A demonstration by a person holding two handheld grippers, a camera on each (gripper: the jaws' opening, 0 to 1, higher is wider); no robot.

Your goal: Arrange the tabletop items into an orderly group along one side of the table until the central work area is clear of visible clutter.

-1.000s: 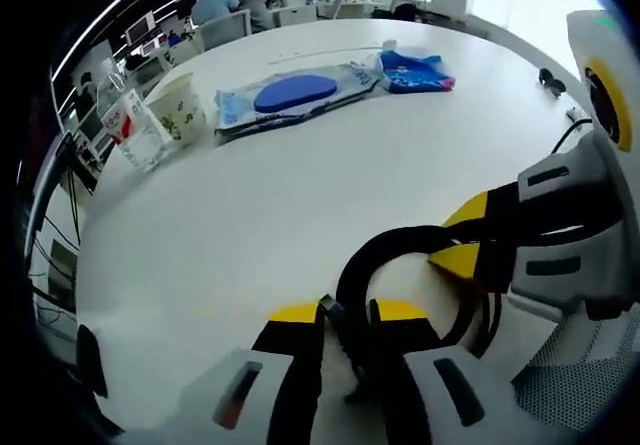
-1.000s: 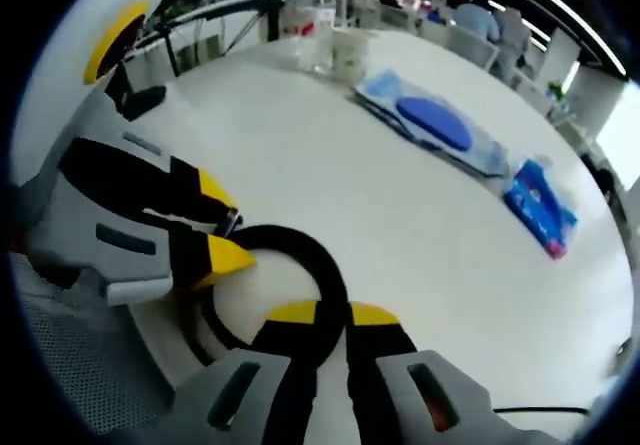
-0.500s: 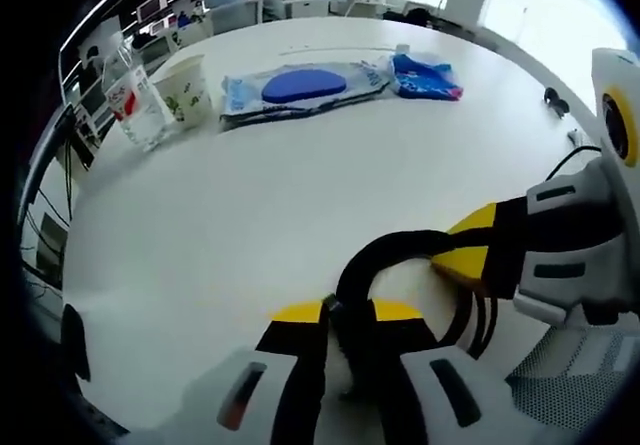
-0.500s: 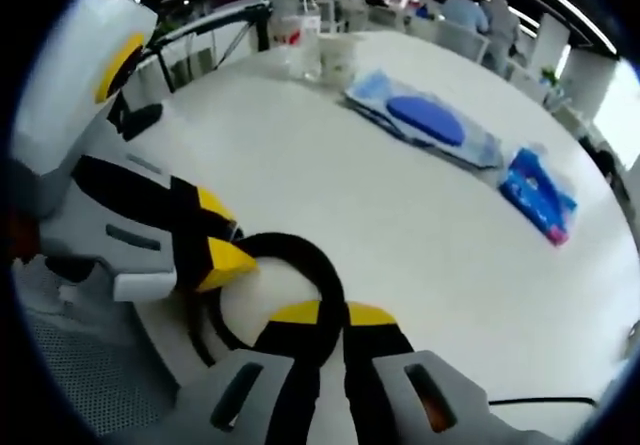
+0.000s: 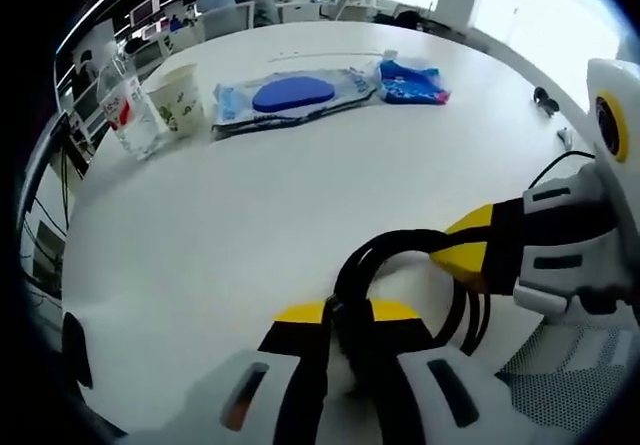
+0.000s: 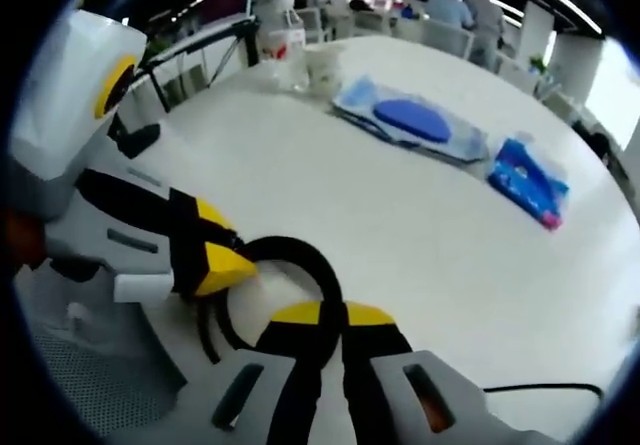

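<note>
A black coiled cable (image 5: 400,265) lies at the near table edge; clear bottle (image 5: 122,117), paper cup (image 5: 173,96), blue-disc pack (image 5: 290,95) and blue pouch (image 5: 410,81) line the far side.

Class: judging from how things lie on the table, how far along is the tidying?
Done: bottle, paper cup, blue-disc packet and blue pouch sit in a row along the far edge. In hand: both grippers, left and right, pinch the black cable loop. Left: moving that loop over to the row.

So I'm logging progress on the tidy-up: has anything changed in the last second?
No visible change. Both grippers, left and right, stay shut on the black cable loop. Only the cameras shifted slightly. The bottle, paper cup, clear pouch and blue packet lie as before.
</note>
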